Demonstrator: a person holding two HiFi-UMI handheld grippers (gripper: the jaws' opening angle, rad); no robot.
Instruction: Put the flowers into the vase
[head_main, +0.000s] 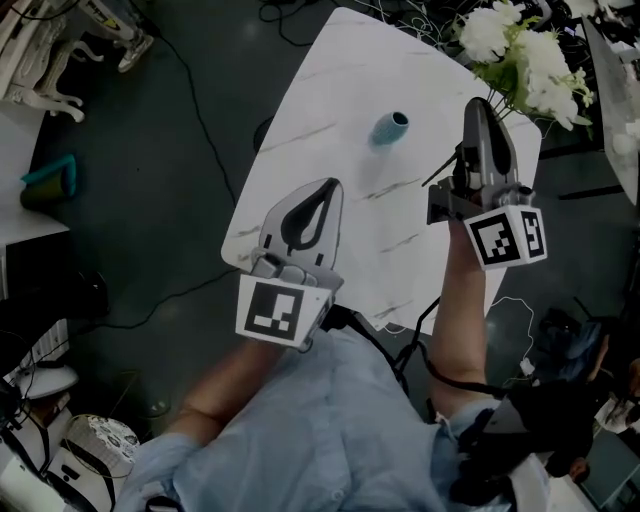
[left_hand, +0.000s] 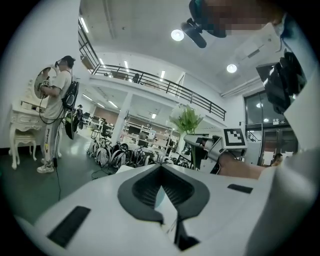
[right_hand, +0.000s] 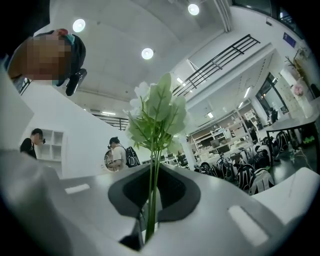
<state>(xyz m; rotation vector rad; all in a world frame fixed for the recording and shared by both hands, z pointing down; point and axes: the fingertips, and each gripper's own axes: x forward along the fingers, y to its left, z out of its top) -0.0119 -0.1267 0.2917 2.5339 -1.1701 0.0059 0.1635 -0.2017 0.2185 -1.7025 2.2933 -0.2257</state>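
Left tongs (head_main: 333, 185) nearest, closed on nothing, over the near bench (head_main: 320, 90) edge; likely kept free to steady the vase (head_main: 390, 128). Right tongs (head_main: 480, 105) clamped on the stems (right_hand: 151, 200); flowers (head_main: 525, 60) jut past the tips, off the far corner. Vase stands on the bench between both tongs, unfilled.

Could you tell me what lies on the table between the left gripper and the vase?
Nothing: the head view shows bare tabletop between left gripper and vase.

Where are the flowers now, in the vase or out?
Out. The right gripper is shut on the flowers by their stems, apart from the teal vase, whose mouth shows nothing in it.
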